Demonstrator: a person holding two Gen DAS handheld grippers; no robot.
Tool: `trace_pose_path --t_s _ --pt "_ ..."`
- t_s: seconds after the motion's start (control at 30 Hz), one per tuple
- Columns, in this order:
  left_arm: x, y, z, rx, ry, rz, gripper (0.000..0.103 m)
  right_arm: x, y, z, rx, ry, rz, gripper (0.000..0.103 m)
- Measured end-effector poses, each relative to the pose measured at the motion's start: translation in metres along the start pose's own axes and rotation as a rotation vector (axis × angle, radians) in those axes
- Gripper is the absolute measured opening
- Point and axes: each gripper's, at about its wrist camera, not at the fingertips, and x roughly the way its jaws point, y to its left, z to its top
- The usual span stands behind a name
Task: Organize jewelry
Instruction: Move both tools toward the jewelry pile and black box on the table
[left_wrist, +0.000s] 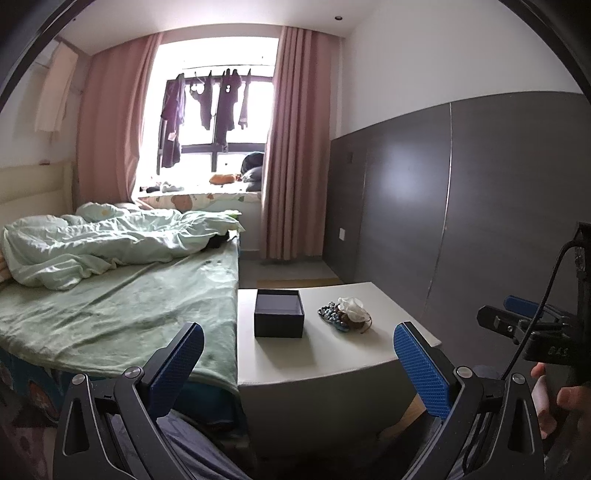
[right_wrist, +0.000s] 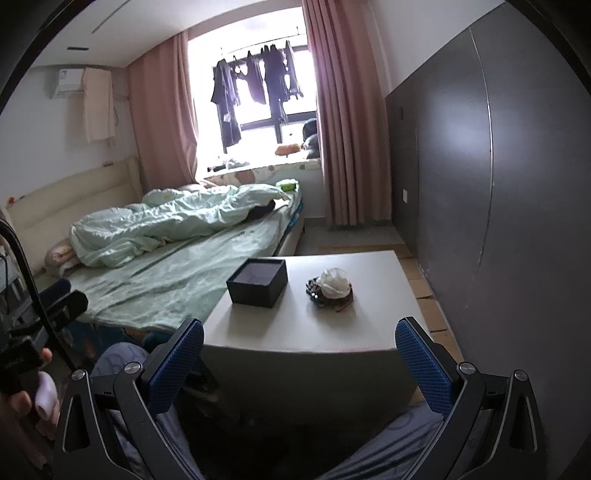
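A small dark open box (left_wrist: 279, 313) stands on a white table (left_wrist: 314, 358). Right of it lies a pile of jewelry (left_wrist: 345, 314): beaded strings, a brown band and a white frilly piece. Both show in the right wrist view too, the box (right_wrist: 257, 283) and the pile (right_wrist: 330, 287) on the table (right_wrist: 295, 332). My left gripper (left_wrist: 299, 341) is open and empty, held short of the table's near edge. My right gripper (right_wrist: 300, 341) is open and empty, also back from the table. The right gripper shows at the right of the left wrist view (left_wrist: 517, 317).
A bed (left_wrist: 122, 295) with a green sheet and rumpled quilt touches the table's left side. A dark grey wall panel (left_wrist: 461, 221) runs along the right. Pink curtains (left_wrist: 291, 147) and a window with hanging clothes are at the back. My lap is below the grippers.
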Motion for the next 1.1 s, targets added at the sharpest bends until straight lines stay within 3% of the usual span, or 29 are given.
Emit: trace_pose_path --t_s 0.8,1.1 --pt "0.002 0.005 0.002 -0.011 0.024 -0.031 0.103 -0.013 0.002 0.002 -0.009 -0.07 -0.037 0.103" --pt "0.025 0.005 0.005 -0.016 0.057 -0.058 0.103 0.006 -0.005 0.002 0.006 -0.01 -0.014 0.103"
